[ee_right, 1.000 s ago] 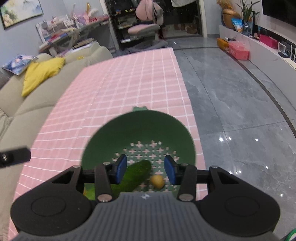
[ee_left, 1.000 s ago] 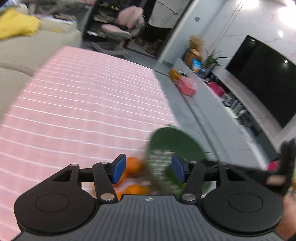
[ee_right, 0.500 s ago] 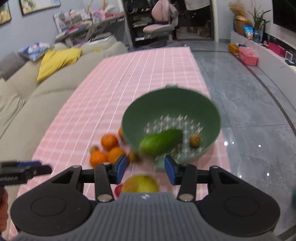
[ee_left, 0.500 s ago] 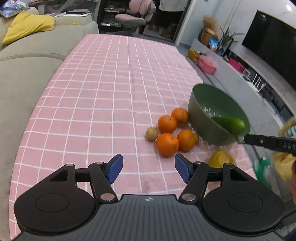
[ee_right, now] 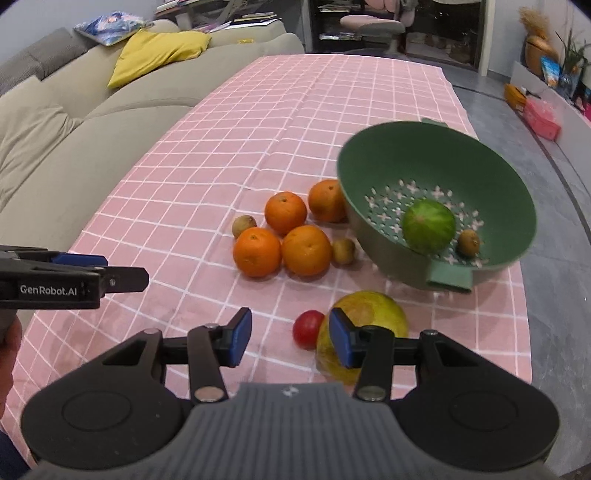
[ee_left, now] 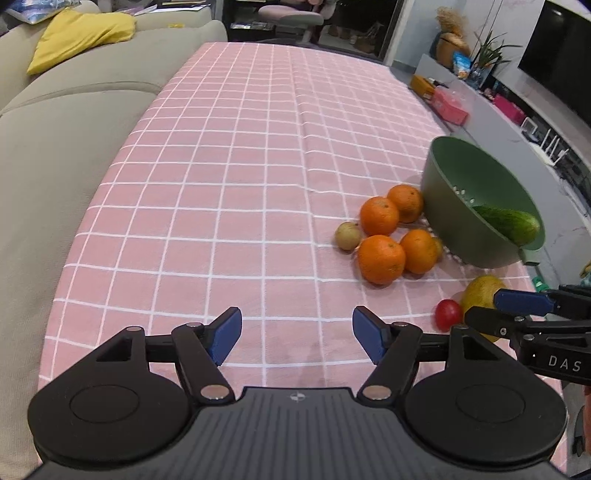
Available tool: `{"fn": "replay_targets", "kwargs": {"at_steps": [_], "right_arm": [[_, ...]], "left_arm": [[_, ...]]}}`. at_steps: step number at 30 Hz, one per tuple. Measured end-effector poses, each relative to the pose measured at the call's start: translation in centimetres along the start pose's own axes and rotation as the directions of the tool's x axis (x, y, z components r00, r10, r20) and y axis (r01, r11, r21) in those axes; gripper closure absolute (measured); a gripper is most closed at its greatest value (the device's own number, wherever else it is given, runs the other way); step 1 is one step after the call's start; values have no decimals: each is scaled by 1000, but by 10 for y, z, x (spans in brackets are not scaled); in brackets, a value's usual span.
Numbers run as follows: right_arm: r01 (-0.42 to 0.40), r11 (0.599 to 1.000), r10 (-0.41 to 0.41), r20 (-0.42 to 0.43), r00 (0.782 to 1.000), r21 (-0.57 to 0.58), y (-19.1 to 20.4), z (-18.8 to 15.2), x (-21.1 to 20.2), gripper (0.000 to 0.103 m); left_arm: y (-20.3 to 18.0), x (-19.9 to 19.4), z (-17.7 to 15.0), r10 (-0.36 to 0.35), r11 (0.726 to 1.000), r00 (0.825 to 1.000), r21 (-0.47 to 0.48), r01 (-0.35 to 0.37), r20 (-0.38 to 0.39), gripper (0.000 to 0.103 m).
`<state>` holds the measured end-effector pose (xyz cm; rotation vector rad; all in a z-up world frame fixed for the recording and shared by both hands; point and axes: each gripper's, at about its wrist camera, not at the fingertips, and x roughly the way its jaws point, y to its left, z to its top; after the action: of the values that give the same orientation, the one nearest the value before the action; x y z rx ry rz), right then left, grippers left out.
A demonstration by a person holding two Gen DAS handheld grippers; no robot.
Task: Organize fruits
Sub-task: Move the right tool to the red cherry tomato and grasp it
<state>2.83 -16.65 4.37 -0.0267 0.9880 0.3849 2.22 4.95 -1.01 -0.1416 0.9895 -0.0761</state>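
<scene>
A green colander [ee_right: 491,177] [ee_left: 461,206] sits tilted on the pink checked tablecloth [ee_left: 240,166] at the right, holding a cucumber [ee_right: 428,225] [ee_left: 508,223] and a small brown fruit [ee_right: 468,242]. Several oranges [ee_right: 284,236] [ee_left: 391,236] and small brown fruits [ee_right: 243,226] lie left of it. A yellow-green mango [ee_right: 365,314] and a red tomato [ee_right: 308,328] lie near the front edge. My left gripper [ee_left: 297,339] is open and empty above the cloth. My right gripper [ee_right: 290,343] is open and empty, its right finger in front of the mango.
A beige sofa [ee_right: 74,122] with a yellow cushion [ee_right: 159,51] runs along the table's left side. The table's right edge drops to a grey floor [ee_right: 554,221]. A TV bench with boxes [ee_left: 450,107] stands far right, an office chair [ee_right: 369,22] beyond the table.
Both grippers have pulled back from the colander, which now rests tilted on the cloth. The cucumber has rolled inside it. The fruit heap has come into full view.
</scene>
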Motion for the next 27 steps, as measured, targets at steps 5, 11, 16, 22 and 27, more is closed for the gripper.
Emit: {"fn": "replay_targets", "kwargs": {"at_steps": [5, 11, 16, 22, 27], "right_arm": [[-15, 1000, 15, -15, 1000, -10, 5, 3, 6, 59], [-20, 999, 19, -24, 1000, -31, 10, 5, 10, 59], [1, 994, -6, -45, 999, -113, 20, 13, 25, 59], [62, 946, -96, -91, 991, -318, 35, 19, 42, 59], [40, 928, -101, -148, 984, -370, 34, 19, 55, 60]], "left_arm": [[1, 1, 0, 13, 1000, 1000, 4, -13, -9, 22], [-1, 7, 2, 44, 999, 999, 27, -43, -29, 21], [3, 9, 6, 52, 999, 998, 8, -52, -30, 21], [6, 11, 5, 50, 999, 998, 4, -50, -48, 21], [8, 11, 6, 44, 999, 998, -10, -45, -50, 21]]}}
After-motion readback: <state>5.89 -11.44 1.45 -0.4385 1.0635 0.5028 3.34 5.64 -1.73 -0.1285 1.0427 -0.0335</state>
